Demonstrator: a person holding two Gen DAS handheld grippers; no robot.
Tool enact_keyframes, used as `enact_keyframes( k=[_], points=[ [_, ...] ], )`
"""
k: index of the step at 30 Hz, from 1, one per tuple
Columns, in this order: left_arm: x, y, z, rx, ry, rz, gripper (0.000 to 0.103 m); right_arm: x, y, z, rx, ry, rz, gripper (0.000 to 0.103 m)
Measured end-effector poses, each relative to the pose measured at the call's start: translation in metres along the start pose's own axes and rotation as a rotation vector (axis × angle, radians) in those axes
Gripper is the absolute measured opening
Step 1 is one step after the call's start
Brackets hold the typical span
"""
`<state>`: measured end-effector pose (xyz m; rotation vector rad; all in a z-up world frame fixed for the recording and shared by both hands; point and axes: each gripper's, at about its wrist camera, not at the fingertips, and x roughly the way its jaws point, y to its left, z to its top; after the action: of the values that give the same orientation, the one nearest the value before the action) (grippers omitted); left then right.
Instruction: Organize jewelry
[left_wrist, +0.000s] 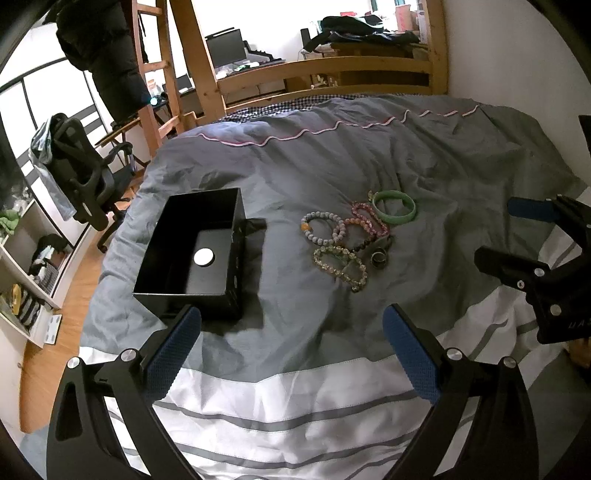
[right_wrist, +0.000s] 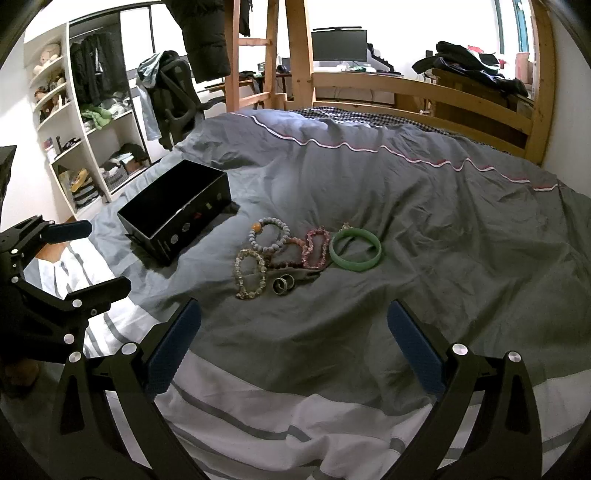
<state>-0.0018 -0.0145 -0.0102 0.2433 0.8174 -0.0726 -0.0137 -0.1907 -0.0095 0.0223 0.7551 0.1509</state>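
Note:
A pile of jewelry lies on the grey duvet: a green bangle (left_wrist: 394, 206) (right_wrist: 355, 249), a pink bead bracelet (left_wrist: 370, 218) (right_wrist: 316, 248), a grey bead bracelet (left_wrist: 324, 228) (right_wrist: 270, 235), a clear yellowish bead bracelet (left_wrist: 341, 266) (right_wrist: 251, 273) and metal rings (left_wrist: 379, 257) (right_wrist: 283, 283). An open black box (left_wrist: 199, 254) (right_wrist: 176, 214) with a white disc (left_wrist: 204, 256) inside sits left of the pile. My left gripper (left_wrist: 291, 332) is open and empty, short of the box and the pile. My right gripper (right_wrist: 293, 328) is open and empty, in front of the pile.
The bed has a wooden footboard (right_wrist: 424, 92) at the far end and a white striped sheet (left_wrist: 295, 398) near me. A black office chair (left_wrist: 92, 173), white shelves (right_wrist: 92, 147) and a wooden ladder (left_wrist: 155, 74) stand left of the bed.

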Motion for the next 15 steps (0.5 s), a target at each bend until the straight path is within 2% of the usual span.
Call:
enact_keyframes(
  k=[15],
  points=[
    [0.012, -0.013, 0.007, 0.047, 0.004, -0.053, 0.097, 0.02, -0.012, 0.018, 0.065, 0.015, 0.056, 0.099]
  ],
)
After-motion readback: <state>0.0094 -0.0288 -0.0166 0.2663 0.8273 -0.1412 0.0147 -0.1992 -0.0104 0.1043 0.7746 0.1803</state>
